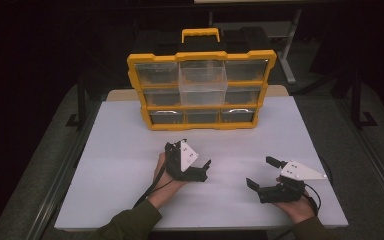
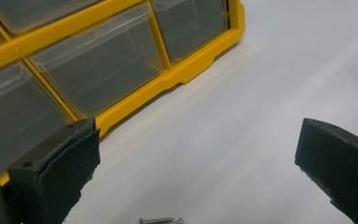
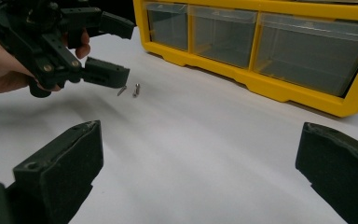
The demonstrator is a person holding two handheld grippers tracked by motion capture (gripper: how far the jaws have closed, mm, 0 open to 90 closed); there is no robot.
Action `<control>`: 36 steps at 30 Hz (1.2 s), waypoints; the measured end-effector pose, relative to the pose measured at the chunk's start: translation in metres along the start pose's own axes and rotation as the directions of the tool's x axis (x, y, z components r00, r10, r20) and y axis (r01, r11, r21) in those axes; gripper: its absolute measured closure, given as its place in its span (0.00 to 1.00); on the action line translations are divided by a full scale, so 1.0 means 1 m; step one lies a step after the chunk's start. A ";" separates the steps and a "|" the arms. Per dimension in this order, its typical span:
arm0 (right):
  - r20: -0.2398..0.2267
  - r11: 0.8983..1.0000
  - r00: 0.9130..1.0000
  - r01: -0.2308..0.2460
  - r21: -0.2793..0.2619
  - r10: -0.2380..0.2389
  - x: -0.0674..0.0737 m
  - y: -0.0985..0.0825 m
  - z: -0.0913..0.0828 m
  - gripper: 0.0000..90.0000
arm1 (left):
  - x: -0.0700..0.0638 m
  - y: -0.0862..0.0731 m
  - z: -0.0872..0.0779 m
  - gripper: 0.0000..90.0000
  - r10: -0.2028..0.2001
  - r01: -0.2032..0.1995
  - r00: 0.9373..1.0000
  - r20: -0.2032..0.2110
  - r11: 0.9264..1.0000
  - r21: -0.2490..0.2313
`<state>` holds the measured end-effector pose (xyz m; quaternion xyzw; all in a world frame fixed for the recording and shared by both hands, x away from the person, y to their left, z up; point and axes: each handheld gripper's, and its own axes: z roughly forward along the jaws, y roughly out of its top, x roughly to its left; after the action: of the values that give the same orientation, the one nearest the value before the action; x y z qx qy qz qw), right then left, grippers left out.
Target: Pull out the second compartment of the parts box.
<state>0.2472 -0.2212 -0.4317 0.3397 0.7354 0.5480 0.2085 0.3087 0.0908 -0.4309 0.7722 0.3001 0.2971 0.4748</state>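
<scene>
A yellow organizer (image 1: 202,56) with clear drawers stands upright at the back of the white table (image 1: 130,150); its top middle drawer (image 1: 203,79) is pulled out. My left gripper (image 1: 189,154) hovers open in front of it, facing the organizer's bottom row (image 2: 135,99). Two small metal screws (image 3: 129,90) lie on the table just under the left gripper (image 3: 120,49), and a screw (image 2: 161,220) shows at the bottom edge between its jaws. My right gripper (image 1: 263,172) is open at the front right, pointing left toward the screws, with nothing between its jaws.
The organizer's yellow carry handle (image 1: 200,34) sticks up behind it. Its lower frame (image 3: 261,86) runs along the table's far side. Bare white table surface lies between the grippers and the organizer. Dark floor and metal frame legs (image 1: 289,47) surround the table.
</scene>
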 end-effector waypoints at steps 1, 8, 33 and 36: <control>-0.001 1.000 1.000 -0.001 0.000 0.001 0.000 0.000 0.000 0.00 | 0.002 0.000 -0.001 0.00 -0.012 0.012 1.000 0.008 1.000 0.001; -0.002 1.000 1.000 0.000 0.001 0.000 0.000 0.000 0.000 0.00 | 0.011 0.003 -0.005 0.00 -0.085 0.090 0.993 0.079 0.994 -0.056; -0.002 1.000 1.000 0.005 -0.003 -0.005 0.000 0.000 0.001 0.00 | 0.057 -0.012 -0.052 0.00 -0.044 0.085 0.969 0.244 0.984 -0.157; -0.001 1.000 1.000 0.008 -0.002 -0.008 0.000 0.000 0.001 0.00 | 0.065 -0.015 -0.062 0.00 -0.051 0.102 0.966 0.255 0.977 -0.188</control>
<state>0.2478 -0.2208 -0.4322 0.3364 0.7362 0.5481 0.2107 0.3016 0.1789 -0.4097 0.7396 0.2367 0.2080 0.5948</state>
